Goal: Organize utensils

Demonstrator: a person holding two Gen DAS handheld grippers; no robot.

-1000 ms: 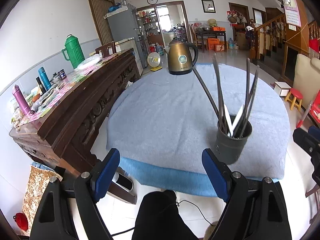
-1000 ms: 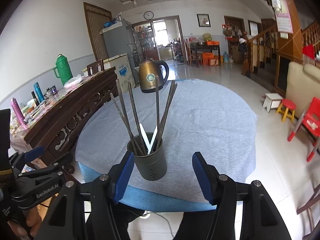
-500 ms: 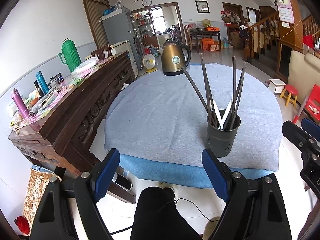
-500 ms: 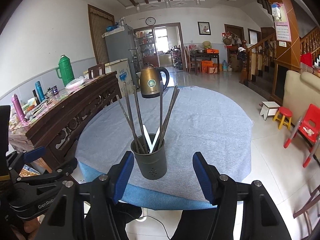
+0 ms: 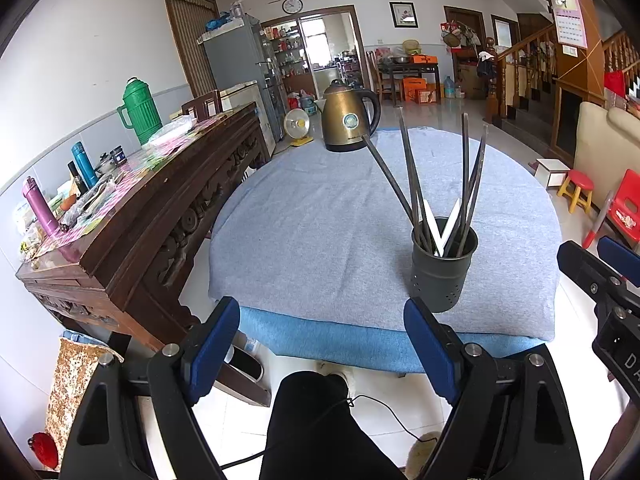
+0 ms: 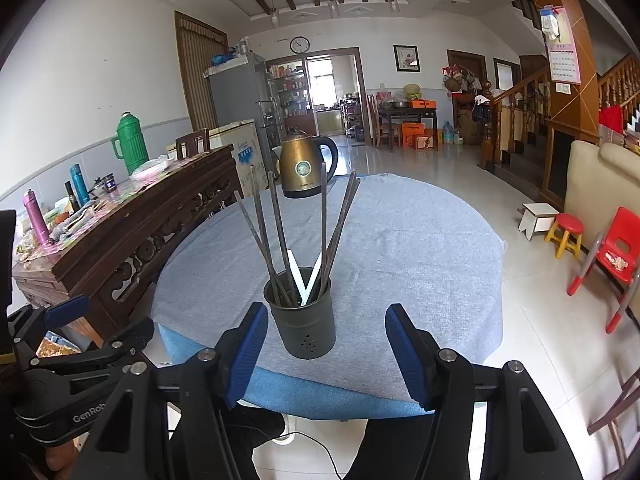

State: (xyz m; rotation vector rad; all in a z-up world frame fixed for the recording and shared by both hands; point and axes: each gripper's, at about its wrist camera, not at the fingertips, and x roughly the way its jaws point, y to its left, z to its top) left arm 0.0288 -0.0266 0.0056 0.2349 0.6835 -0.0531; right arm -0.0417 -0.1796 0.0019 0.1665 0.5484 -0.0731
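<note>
Grey utensil holder (image 5: pixel 442 268) nearer than before

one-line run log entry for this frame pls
left claw: open, empty | right claw: open, empty, short of utensil holder | chopsticks: upright in holder | kettle: far side of table

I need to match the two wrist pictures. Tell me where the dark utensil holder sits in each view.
Left wrist view: the utensil holder stands right of centre, near the table's front edge, just beyond the right finger.
Right wrist view: the utensil holder stands at lower centre, beyond the two blue fingers, nearer the left one.
Shared landmark: the gold kettle on the table's far side.
</note>
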